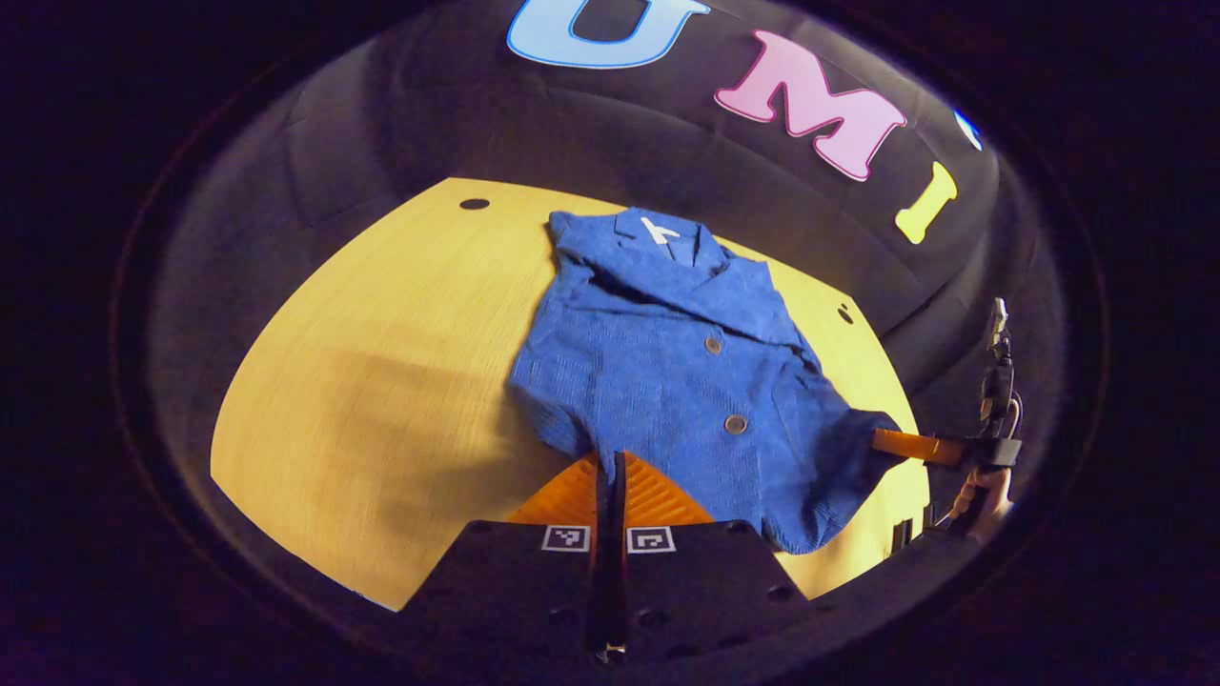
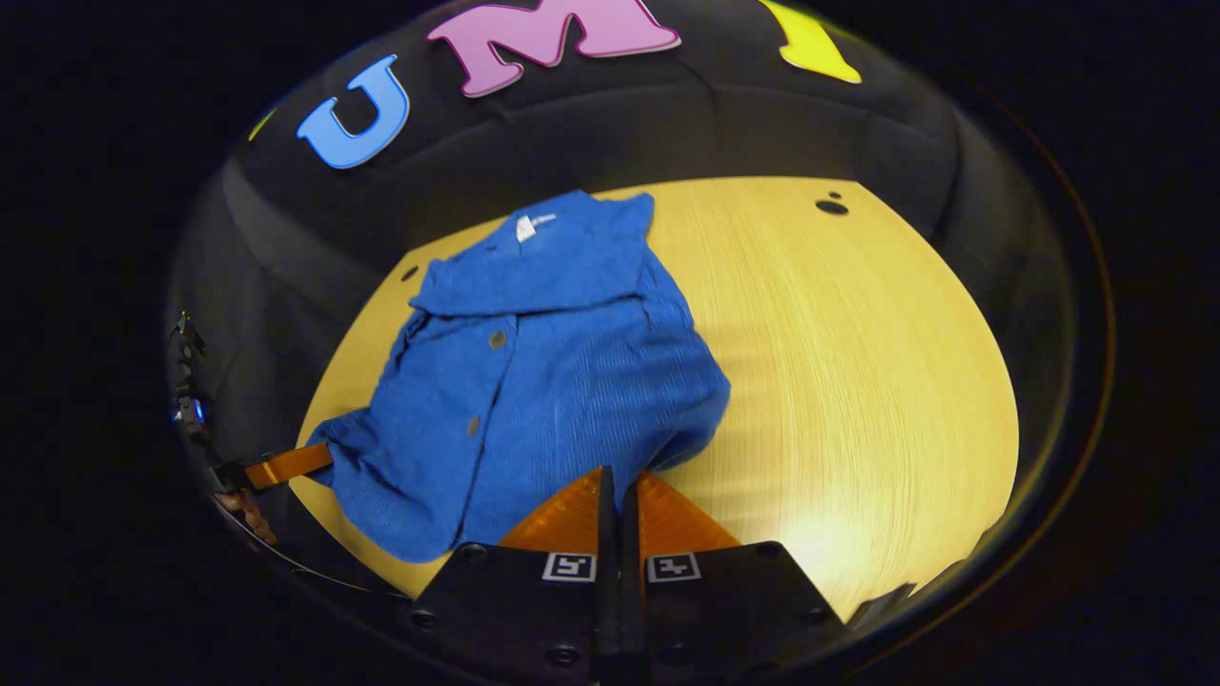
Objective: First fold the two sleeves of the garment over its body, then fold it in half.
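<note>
A blue button-up garment (image 1: 667,381) lies on the yellow wooden table (image 1: 381,362), collar at the far end, both sleeves turned in over its body. In the left gripper view my left gripper (image 1: 610,465) is shut on the near hem at the left corner. Across the hem, my right gripper (image 1: 884,440) pinches the other corner, which is raised off the table. In the right gripper view the garment (image 2: 534,381) spreads ahead, my right gripper (image 2: 618,478) is shut on its near hem, and the left gripper (image 2: 322,457) holds the far corner.
The table (image 2: 858,362) has wide bare wood beside the garment and small dark holes (image 1: 474,204) (image 2: 831,206) near its far corners. A hand (image 1: 986,500) holds the other gripper at the table's edge. The black cloth wall stands behind.
</note>
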{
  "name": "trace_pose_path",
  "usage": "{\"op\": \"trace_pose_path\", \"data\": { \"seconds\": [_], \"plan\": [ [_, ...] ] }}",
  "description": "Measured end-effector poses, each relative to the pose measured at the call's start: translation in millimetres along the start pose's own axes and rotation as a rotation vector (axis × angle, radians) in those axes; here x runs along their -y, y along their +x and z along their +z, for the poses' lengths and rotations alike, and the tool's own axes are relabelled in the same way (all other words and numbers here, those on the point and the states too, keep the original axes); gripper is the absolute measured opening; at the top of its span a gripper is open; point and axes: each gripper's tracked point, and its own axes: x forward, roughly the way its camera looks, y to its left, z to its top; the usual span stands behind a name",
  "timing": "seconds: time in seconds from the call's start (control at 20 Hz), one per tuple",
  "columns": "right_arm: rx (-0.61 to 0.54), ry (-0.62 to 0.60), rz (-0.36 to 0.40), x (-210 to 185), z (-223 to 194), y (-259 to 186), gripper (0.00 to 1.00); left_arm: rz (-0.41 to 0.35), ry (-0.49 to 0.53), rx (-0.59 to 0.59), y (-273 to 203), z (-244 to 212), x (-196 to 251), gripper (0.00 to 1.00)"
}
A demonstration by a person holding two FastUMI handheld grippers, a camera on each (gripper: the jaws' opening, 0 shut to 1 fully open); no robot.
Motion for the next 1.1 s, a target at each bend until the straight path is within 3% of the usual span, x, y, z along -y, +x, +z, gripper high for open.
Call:
{"op": "trace_pose_path", "data": {
  "seconds": [0.35, 0.5, 0.65, 0.8, 0.95, 1.05, 1.1],
  "plan": [
    [0.194, 0.003, 0.093, -21.6, 177.1, 52.1, 0.04, 0.050, 0.120, 0.162, 37.8, 164.2, 6.3, 0.00],
    [0.251, -0.017, 0.062, -8.7, 235.7, 91.7, 0.04, 0.107, 0.195, 0.273, 68.3, 237.7, 0.8, 0.00],
    [0.345, 0.059, 0.026, 4.6, 289.6, 131.7, 0.04, 0.172, 0.244, 0.357, 113.3, 293.7, -9.4, 0.00],
    [0.360, 0.094, 0.011, 21.0, 313.6, 184.4, 0.04, 0.208, 0.315, 0.412, 173.9, 336.4, -18.6, 0.00],
    [0.400, 0.057, -0.064, 43.3, 330.3, 242.4, 0.00, 0.274, 0.358, 0.422, 238.6, 362.6, -41.4, 0.00],
    [0.383, 0.066, -0.098, 49.6, 319.6, 265.4, 0.05, 0.310, 0.384, 0.417, 271.0, 366.4, -51.4, 0.00],
    [0.365, 0.055, -0.124, 56.2, 312.8, 274.0, 0.07, 0.283, 0.391, 0.385, 274.8, 356.6, -44.0, 0.04]
  ]
}}
